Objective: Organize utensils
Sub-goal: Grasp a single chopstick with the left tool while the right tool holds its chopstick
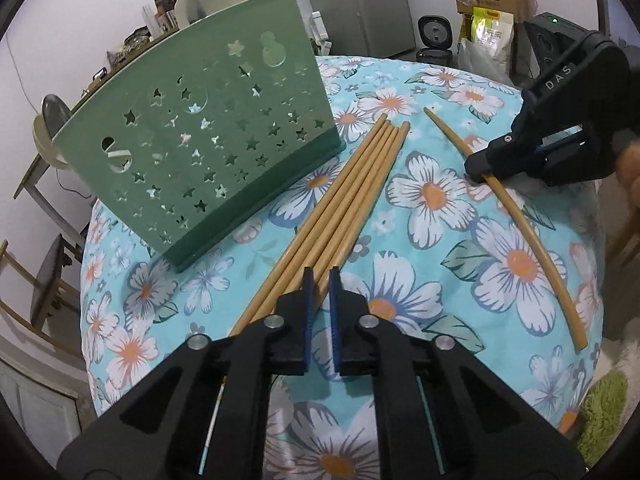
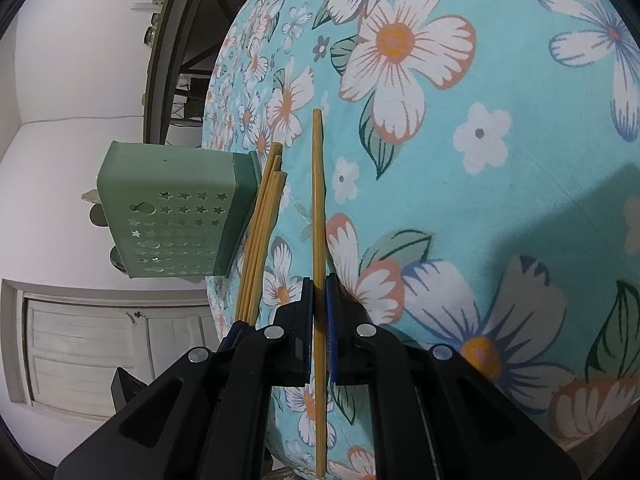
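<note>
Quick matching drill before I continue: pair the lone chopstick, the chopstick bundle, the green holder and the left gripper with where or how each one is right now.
1. lone chopstick
2. chopstick bundle
3. green holder
4. left gripper

A. standing on the flowered cloth, star cutouts
B. between the right gripper's fingers
C. lying side by side beside the holder
D. open, holding nothing

Pairs: 1-B, 2-C, 3-A, 4-D

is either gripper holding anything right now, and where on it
The right gripper pinches the lone chopstick partway along its shaft, not at an end. The left gripper holds nothing.
</note>
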`<state>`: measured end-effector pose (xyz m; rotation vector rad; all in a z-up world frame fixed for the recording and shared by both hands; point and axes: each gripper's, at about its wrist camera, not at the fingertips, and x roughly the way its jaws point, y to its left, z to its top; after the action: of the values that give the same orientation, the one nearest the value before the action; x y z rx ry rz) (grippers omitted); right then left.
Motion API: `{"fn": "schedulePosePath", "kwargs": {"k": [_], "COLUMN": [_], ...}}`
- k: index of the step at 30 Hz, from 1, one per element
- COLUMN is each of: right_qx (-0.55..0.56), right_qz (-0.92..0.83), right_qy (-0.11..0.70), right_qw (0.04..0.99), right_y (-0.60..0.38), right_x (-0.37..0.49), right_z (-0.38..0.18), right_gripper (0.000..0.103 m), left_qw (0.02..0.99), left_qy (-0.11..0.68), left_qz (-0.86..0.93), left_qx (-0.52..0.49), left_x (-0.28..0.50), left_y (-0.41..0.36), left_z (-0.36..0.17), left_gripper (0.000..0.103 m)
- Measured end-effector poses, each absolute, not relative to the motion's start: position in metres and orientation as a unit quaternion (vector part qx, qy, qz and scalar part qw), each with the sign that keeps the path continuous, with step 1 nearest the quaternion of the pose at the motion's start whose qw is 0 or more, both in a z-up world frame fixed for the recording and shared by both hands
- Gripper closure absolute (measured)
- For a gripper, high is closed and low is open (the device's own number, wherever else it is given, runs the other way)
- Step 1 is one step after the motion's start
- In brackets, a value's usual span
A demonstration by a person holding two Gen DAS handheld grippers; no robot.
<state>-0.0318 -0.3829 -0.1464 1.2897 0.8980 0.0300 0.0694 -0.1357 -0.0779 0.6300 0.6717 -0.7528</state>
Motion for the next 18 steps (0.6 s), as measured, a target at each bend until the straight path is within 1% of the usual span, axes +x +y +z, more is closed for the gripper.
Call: {"fn": "schedulePosePath", "kwargs": {"k": [11, 16, 17, 18], "right_qx": [0.583, 0.586, 0.587, 0.588], "right_qz": [0.015, 0.017, 0.018, 0.018], "right_qy": [0.402, 0.401, 0.401, 0.401], "right_qw": [0.706, 0.704, 0.703, 0.703], "right_y": [-0.383, -0.383, -0.383, -0.383], "right_x": [-0.033, -0.033, -0.034, -0.034], "right_z": [-0.147, -0.147, -0.147, -0.147], "right_gripper": [0.097, 0.097, 0.097, 0.097], "left_qw": [0.831, 0.83, 0.828, 0.827], "left_qy": [0.321, 0.319, 0.319, 0.316], "left_qz": [-0.371, -0.366, -0.366, -0.366], "left_qx": [0.262, 0.276, 0.28, 0.287], "left_x": [0.061, 0.062, 0.062, 0.061], "left_y": [-0.124, -0.126, -0.128, -0.13], "left_z": [-0.056, -0.061, -0.063, -0.065], "left_gripper": [0.103, 0.103, 0.101, 0.096]}}
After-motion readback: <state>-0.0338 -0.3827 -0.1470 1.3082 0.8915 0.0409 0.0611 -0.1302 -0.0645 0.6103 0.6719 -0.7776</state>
